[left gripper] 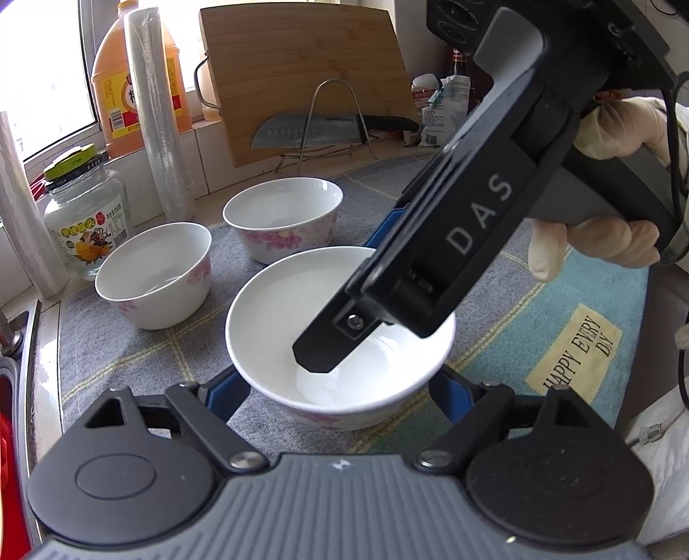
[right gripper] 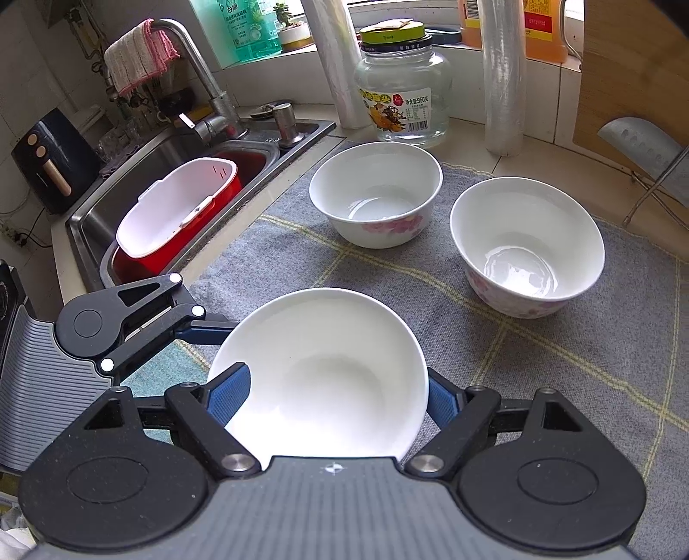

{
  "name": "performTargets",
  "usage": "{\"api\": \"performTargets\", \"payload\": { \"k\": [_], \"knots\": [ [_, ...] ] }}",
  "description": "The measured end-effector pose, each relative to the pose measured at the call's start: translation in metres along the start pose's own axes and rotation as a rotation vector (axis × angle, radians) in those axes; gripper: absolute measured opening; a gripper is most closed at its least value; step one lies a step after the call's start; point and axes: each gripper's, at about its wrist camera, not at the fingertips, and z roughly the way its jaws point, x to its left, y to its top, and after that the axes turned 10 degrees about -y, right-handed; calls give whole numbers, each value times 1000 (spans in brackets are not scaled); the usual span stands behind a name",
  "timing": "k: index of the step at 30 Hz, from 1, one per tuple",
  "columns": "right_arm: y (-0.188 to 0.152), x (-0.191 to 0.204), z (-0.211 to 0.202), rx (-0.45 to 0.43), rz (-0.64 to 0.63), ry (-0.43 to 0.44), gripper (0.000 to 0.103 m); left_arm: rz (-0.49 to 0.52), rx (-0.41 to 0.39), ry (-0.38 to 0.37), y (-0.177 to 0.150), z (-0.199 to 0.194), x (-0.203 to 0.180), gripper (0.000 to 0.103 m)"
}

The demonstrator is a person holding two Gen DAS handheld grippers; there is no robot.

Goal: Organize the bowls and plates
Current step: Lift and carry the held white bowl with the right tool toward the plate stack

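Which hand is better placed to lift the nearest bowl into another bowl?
Probably the right gripper: its jaws straddle the rim of the nearest bowl, one inside, and both other bowls lie ahead. The left gripper only flanks its sides.

- Nearest bowl (right gripper: 318,370): plain white inside, pink flower pattern on its outer wall.
- Two bowls beyond it (right gripper: 375,194) (right gripper: 527,245): white with pink blossoms.
- Mat (right gripper: 538,366) under the nearest bowl: grey with thin yellow checks, and a turquoise part.
- Gripper pads (right gripper: 230,390) beside the nearest bowl: blue on black arms.
- Basin (right gripper: 172,215), left of that bowl: red, with a white inner basket.
- Jar lid (right gripper: 392,32) beyond the bowls: yellow-green.
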Motion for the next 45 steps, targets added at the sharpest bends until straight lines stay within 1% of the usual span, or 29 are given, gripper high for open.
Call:
{"api": "performTargets", "payload": {
  "k": [7,18,25,34,39,45],
  "knots": [
    [-12,-11,-17,-31,43,-37,88,42,17,-42,13,7,-12,89],
    [-45,-54,-50,-60,169,-137,88,126,17,-154,42,41,-43,89],
    [-62,-80,-67,-78,224,-196,88,174,16,-214,62,62,-60,89],
    [-76,-116,-80,-109,293,-264,89,219,12,-262,86,94,-75,89],
    [-79,-137,-76,-113,321,-285,89,236,14,-271,97,112,-78,89],
    [-82,-153,-69,-100,345,-303,89,224,27,-284,101,129,-81,89]
  ]
}}
